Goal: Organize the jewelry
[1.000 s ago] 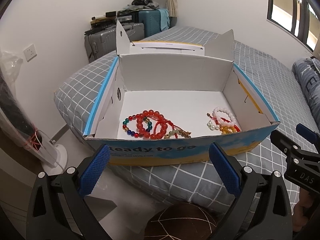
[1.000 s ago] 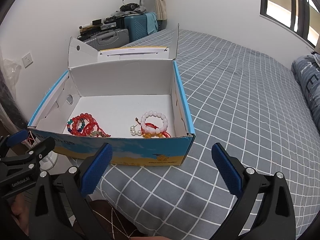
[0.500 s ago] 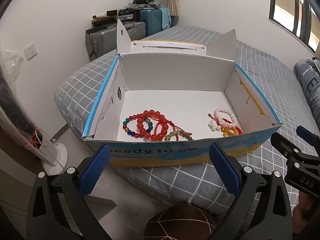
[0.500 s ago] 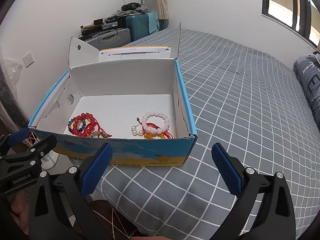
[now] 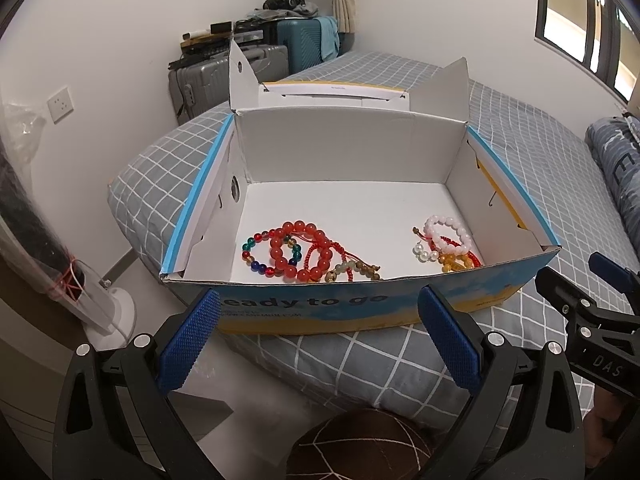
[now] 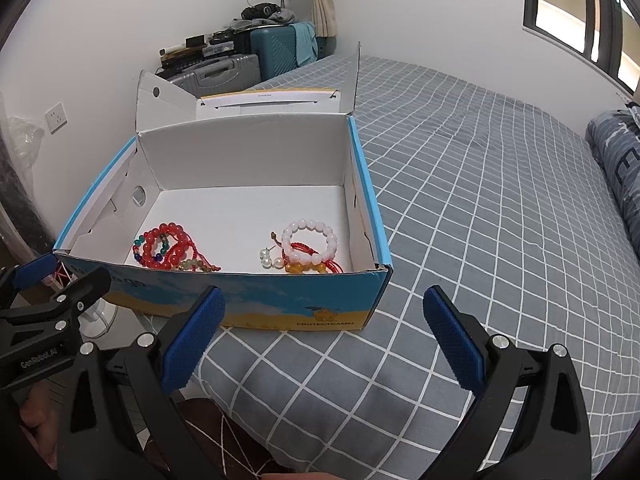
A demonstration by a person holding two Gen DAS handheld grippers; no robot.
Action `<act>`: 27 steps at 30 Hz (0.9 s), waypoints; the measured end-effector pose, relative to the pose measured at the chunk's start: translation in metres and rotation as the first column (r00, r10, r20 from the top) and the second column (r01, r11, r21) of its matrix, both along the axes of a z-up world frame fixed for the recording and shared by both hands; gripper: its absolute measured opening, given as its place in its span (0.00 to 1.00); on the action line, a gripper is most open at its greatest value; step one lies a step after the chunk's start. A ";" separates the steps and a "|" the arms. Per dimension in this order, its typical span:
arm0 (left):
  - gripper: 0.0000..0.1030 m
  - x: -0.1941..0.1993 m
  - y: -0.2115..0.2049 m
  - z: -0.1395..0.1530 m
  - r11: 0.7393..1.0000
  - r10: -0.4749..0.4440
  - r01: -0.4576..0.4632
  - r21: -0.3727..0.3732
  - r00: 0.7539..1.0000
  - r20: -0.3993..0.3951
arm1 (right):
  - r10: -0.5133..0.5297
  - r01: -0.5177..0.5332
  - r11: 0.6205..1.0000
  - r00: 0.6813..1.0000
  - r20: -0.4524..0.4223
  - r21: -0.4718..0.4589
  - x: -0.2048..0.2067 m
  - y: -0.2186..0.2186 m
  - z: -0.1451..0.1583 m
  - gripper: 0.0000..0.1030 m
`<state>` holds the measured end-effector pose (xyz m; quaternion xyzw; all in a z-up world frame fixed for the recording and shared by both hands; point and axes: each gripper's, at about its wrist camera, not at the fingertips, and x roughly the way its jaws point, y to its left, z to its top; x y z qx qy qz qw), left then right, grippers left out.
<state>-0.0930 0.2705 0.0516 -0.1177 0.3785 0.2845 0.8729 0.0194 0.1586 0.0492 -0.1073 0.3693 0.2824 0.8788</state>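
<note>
An open cardboard box [image 5: 320,308] [image 6: 280,304] with a blue printed front stands on the bed corner. Inside at its front left lies a tangle of red, multicolour and brown bead bracelets [image 5: 298,252] [image 6: 168,246]. At its front right lie a pale pink bead bracelet [image 5: 448,232] [image 6: 308,240], pearl beads, amber beads and red cord. My left gripper [image 5: 320,340] is open and empty, just short of the box's front wall. My right gripper [image 6: 324,336] is open and empty, in front of the box's right front corner.
The bed [image 6: 480,200] has a grey checked cover and stretches right and back. A rolled blue-grey quilt [image 6: 616,168] lies at far right. Suitcases [image 5: 224,76] stand against the back wall. A white fan base [image 5: 108,312] stands on the floor at left.
Both grippers have crept slightly closer to the box and a little higher, so more of its floor shows. Both stay open. The jewelry has not moved.
</note>
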 end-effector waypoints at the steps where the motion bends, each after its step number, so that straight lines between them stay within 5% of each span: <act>1: 0.95 0.000 0.000 0.000 1.000 -0.001 0.001 -0.001 1.000 0.000 | 0.000 0.000 1.000 1.000 0.001 -0.001 0.000 0.000 0.000 0.93; 27: 0.94 -0.001 -0.004 0.000 1.000 -0.010 0.010 0.002 1.000 0.001 | 0.007 -0.007 1.000 1.000 -0.001 -0.003 -0.002 0.001 -0.003 0.93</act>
